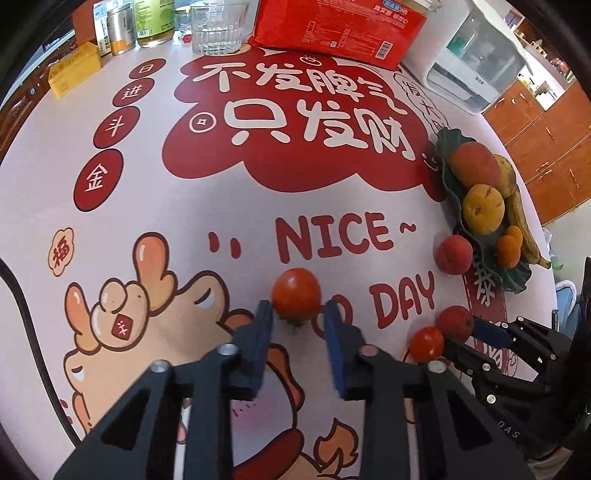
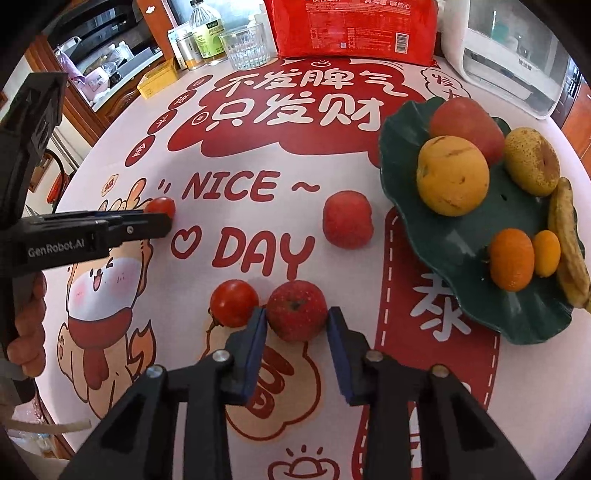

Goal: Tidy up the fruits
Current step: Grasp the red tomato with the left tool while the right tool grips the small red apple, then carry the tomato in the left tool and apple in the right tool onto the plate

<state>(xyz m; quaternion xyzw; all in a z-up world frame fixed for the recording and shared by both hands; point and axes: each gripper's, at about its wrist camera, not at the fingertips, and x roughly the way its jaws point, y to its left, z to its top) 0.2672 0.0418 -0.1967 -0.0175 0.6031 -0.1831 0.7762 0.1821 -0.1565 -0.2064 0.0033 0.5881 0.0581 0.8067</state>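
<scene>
Four small red fruits remain off the green plate (image 2: 413, 236) (six pieces already lie in it). Left gripper (image 1: 298, 308) clamps a tomato (image 1: 295, 293) mid-table; right gripper (image 2: 297, 317) clamps a small apple (image 2: 297, 310) nearer the plate's edge.

Fruit split between table and plate, far edge cluttered.
Plate (image 2: 413, 221) sat at right, holding apple, orange, pear, banana and two small citrus. One peach (image 2: 346, 218) lay left of the plate; small apple (image 2: 297, 310) sat nearer, a tomato (image 2: 233, 302) just left of it. Another tomato (image 2: 160, 206) lay far left. Glass (image 2: 245, 46), bag (image 2: 354, 29) and bottle stood far.
</scene>
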